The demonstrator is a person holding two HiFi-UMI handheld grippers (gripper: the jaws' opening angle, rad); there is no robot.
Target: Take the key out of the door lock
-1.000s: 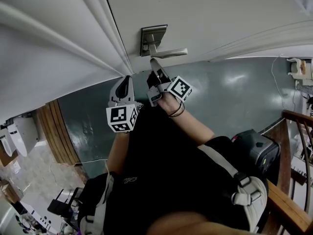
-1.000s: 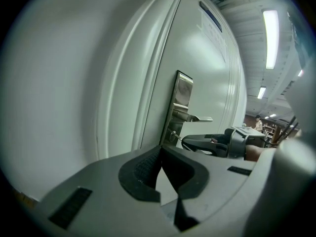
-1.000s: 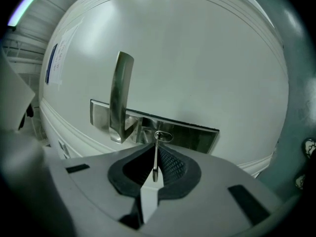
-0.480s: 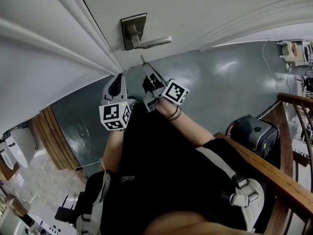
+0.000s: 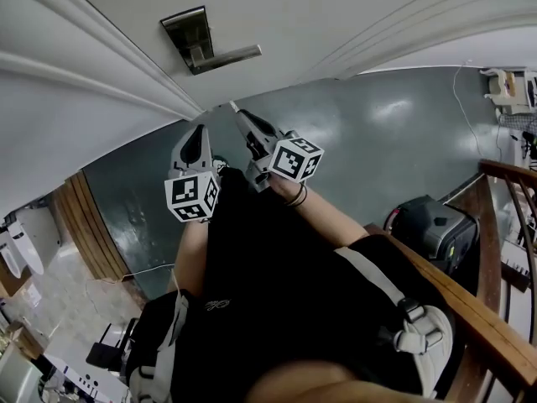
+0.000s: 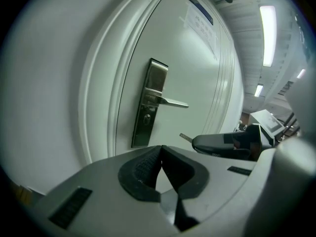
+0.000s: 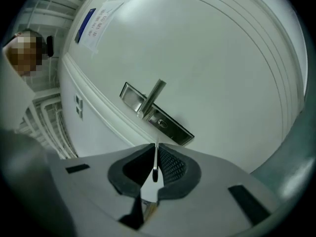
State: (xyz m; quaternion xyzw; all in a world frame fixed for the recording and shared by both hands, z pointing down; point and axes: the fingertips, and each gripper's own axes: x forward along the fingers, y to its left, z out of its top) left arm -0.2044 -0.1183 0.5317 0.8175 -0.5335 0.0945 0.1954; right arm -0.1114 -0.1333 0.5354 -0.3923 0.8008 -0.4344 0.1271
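Right gripper view: key (image 7: 155, 161) clamped, clear of the lock plate (image 7: 157, 115)

The key is seen edge-on in the right gripper (image 7: 154, 149), whose jaws are pressed together on it, with the blade pointed at the white door (image 7: 207, 58). The keyhole (image 7: 161, 122) is shown bare, just beside the root of the lever handle (image 7: 154, 95). From the head view, the right gripper is found near the door and this side of the plate. The key's tip is seen poking out past the jaws, well apart from the lock. The left gripper (image 5: 198, 134) is held just beside it, on the left, and is aimed at the door too. In the left gripper view its jaws are seen closed tip to tip with nothing caught between them. The key's blade is spotted off to the right, free in the air before the door.
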